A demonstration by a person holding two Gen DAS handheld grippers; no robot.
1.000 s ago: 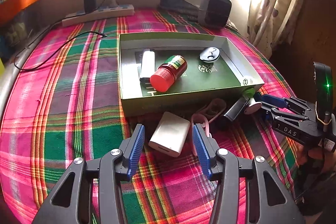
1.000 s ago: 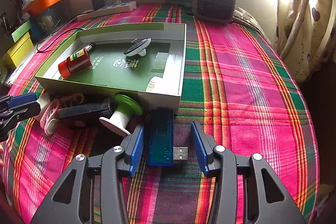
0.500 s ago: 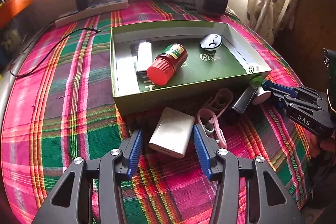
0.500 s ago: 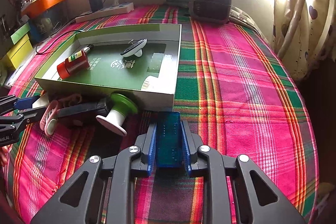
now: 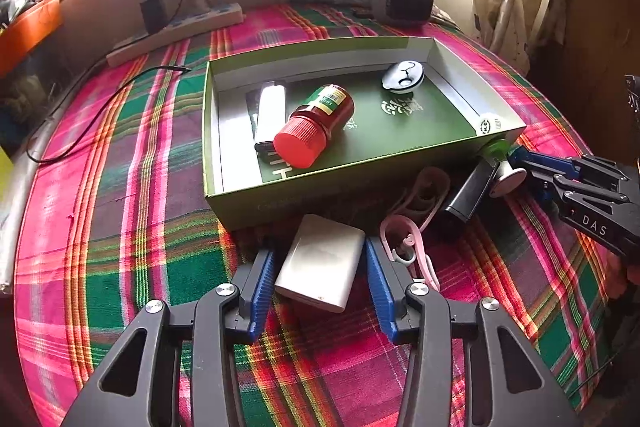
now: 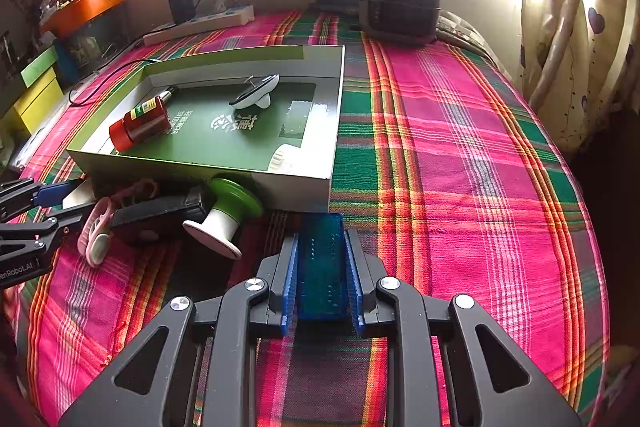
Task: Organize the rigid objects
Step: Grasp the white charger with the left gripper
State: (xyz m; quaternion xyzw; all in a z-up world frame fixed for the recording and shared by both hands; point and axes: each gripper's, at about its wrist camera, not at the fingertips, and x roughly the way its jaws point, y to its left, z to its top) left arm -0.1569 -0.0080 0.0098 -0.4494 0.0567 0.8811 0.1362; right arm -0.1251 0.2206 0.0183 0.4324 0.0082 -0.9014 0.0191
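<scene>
- Sorting is partway through, judging by how things lie: the green box (image 5: 460, 75) on the plaid cloth (image 5: 120, 187) already holds 3 items — a red-capped bottle (image 5: 316, 127) on its side, a white bar-shaped device (image 5: 270, 115) touching it, and a small round black-and-white gadget (image 5: 402, 77) near the far corner.
- Left gripper (image 5: 320, 283): its jaws are closing around a silver power bank (image 5: 320, 263) that lies on the cloth just in front of the box's near wall; a sliver of gap shows at each pad, so no grip yet.
- Right gripper (image 6: 322, 277): clamped shut on a translucent blue rectangular piece (image 6: 322, 263), which sits low over the cloth beside the box's near corner — whether it is lifted clear I cannot tell.
- Outside the box and waiting: a pink clip-like object (image 5: 408, 247) just beside the power bank, a black bar-shaped item (image 6: 160, 215), and a green-and-white spool-shaped piece (image 6: 228, 215) leaning at the box wall.
- By my count, 3 things are in and 5 out; 2 of those 5 are being dealt with now, so roughly half the work remains.
</scene>
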